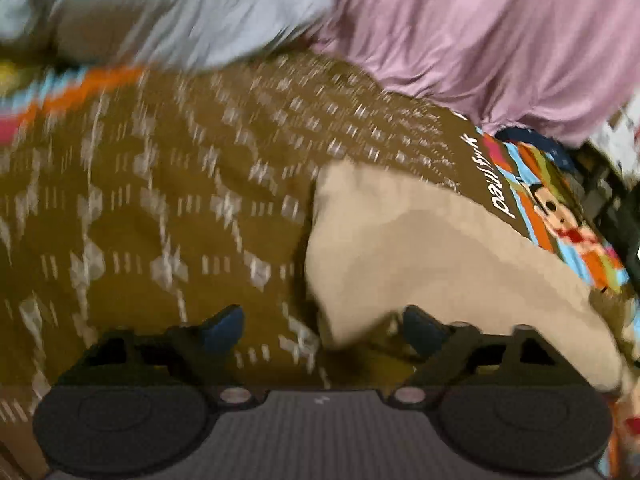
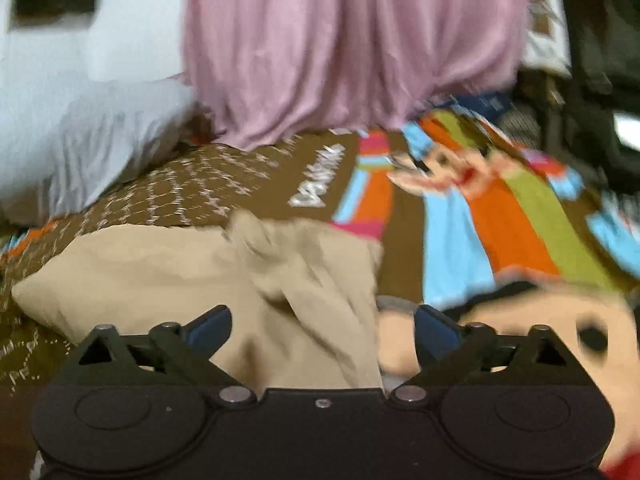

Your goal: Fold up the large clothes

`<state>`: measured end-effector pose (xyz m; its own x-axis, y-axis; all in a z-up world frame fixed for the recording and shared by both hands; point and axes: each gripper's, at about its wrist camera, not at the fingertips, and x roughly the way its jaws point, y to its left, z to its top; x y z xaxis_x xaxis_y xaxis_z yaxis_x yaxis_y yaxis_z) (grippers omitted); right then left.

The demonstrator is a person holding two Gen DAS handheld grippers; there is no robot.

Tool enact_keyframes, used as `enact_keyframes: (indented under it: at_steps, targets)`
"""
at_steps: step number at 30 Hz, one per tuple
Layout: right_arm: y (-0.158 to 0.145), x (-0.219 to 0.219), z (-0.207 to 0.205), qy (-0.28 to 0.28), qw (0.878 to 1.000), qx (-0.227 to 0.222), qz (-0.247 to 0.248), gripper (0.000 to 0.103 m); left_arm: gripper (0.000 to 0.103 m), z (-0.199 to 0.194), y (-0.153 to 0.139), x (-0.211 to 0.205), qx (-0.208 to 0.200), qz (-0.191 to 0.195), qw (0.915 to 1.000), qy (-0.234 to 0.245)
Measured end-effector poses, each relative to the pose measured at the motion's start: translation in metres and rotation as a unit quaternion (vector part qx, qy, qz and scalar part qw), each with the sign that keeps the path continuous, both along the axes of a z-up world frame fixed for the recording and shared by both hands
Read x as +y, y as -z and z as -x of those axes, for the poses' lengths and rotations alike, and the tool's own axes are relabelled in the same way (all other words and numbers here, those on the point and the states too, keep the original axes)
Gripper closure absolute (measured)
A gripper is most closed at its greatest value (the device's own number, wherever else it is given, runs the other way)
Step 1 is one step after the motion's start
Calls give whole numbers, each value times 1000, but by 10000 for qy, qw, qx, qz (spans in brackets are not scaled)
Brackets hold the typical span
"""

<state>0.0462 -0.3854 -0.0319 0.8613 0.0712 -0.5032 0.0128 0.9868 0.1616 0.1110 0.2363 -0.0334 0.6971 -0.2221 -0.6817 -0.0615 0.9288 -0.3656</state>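
Beige garment (image 2: 208,276) lies bunched on a brown patterned bedspread (image 1: 160,208), toward its striped cartoon edge. Left gripper (image 1: 324,326) and right gripper (image 2: 322,326) both gape wide, holding nothing. Likely between folds; next, each needs a fresh edge to pinch.
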Motion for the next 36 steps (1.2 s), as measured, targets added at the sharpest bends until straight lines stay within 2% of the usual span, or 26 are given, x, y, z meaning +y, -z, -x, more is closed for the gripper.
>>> enact_keyframes:
  at_steps: [3,4,5,7,8,9,10,15,18,20,22,24,25,27,28,29,30,31,32,35,36]
  targets:
    - [12,-7,0,300,9994,92,-178,23,35,-3,11,6,86,455,9989,-77]
    - [14,-8,-2,300,9993,95,-197,32,55,-7,13,7,127,528,9985,-38]
    - [15,-10,-6,281,9992,99,-262,38,90,-12,16,6,212,569,9981,38]
    - [16,-15,-16,306,9981,164,-516,74,96,-19,13,0,307,375,9988,83]
    - [16,-18,-20,346,9970,213,-659,78,100,-20,6,-5,149,145,9997,122]
    - [13,-21,-25,404,9957,230,-802,88,100,-19,-2,-12,9,-16,9998,174]
    - [10,-25,-27,430,9944,217,-936,92,101,-17,-10,-15,-109,-120,9996,233]
    - [-29,-54,-31,718,9844,-7,-1606,95,102,-2,-52,-31,-529,-758,9935,662]
    - [-41,-63,-28,804,9841,92,-1582,95,102,7,-50,-35,-491,-1082,9874,1048]
    - [-29,-64,-30,754,9873,388,-1342,95,102,11,-30,-38,-245,-1301,9824,1314]
    - [-5,-64,-32,784,9858,784,-1258,95,101,14,-9,-39,23,-1496,9792,1368]
    - [18,-61,-31,857,9827,1109,-1208,93,101,22,1,-36,120,-1452,9806,1311]
    - [26,-58,-28,886,9818,1188,-1190,90,101,26,0,-34,134,-1418,9814,1290]
    - [27,-52,-21,880,9847,1059,-1065,85,99,37,-6,-30,117,-1446,9821,1201]
    - [24,-49,-18,838,9873,987,-923,81,93,42,-11,-27,90,-1436,9833,1119]
    - [19,-46,-16,774,9901,897,-759,79,78,45,-16,-23,49,-1376,9848,1058]
    - [14,-42,-15,695,9926,797,-597,75,68,49,-23,-20,-41,-1314,9861,1016]
    - [8,-38,-15,586,9948,698,-464,70,51,52,-29,-20,-155,-1323,9865,955]
    - [3,-35,-15,503,9962,628,-330,69,44,54,-35,-22,-297,-1369,9862,882]
    - [-9,-9,-22,349,9984,350,288,57,37,44,-49,-37,-612,-1436,9837,894]
    - [-12,-2,-26,280,9983,267,427,48,35,34,-53,-46,-678,-1446,9832,887]
